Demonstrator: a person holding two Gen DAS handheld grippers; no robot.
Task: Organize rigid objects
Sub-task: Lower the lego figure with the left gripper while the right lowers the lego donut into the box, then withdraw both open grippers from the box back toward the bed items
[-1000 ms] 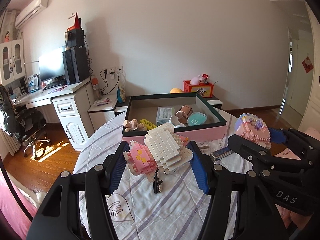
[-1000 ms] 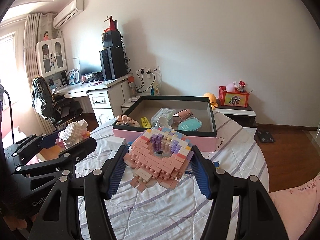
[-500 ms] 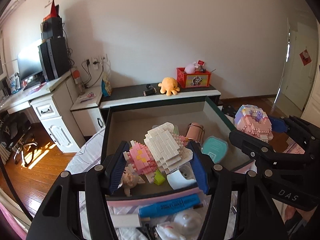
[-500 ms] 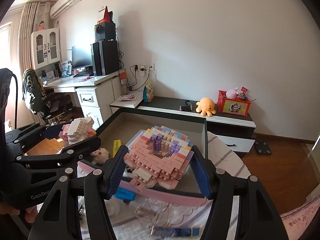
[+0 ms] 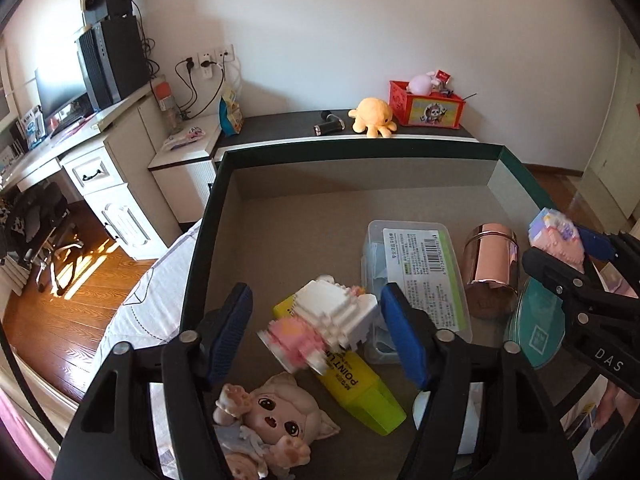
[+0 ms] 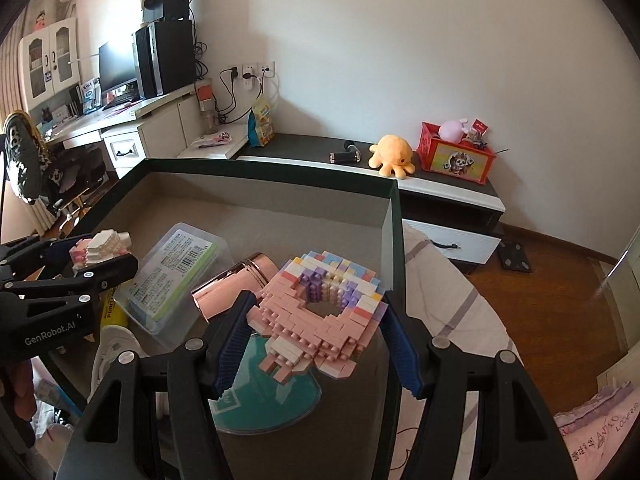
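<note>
My left gripper [image 5: 316,332] stands open over the dark-rimmed box [image 5: 360,148]. The white and pink brick figure [image 5: 324,324] sits blurred between its fingers with gaps on both sides, above a yellow highlighter [image 5: 356,388]. My right gripper [image 6: 316,336] is shut on the pink, pastel-topped brick model [image 6: 320,312] and holds it over the box's right part [image 6: 394,240], above a teal round case [image 6: 272,404]. The right gripper with its model also shows in the left wrist view [image 5: 560,240].
In the box lie a clear plastic case with a barcode label [image 5: 416,280], a rose-gold cylinder [image 5: 490,260] and a pig-girl figurine [image 5: 264,420]. Behind the box stand a low cabinet with a yellow octopus plush [image 5: 372,116], a red toy bin [image 5: 424,104] and a desk [image 5: 100,136].
Both grippers moved forward and down over the box. The left gripper opened and the white and pink figure dropped free of its fingers. The right gripper still holds its model.
</note>
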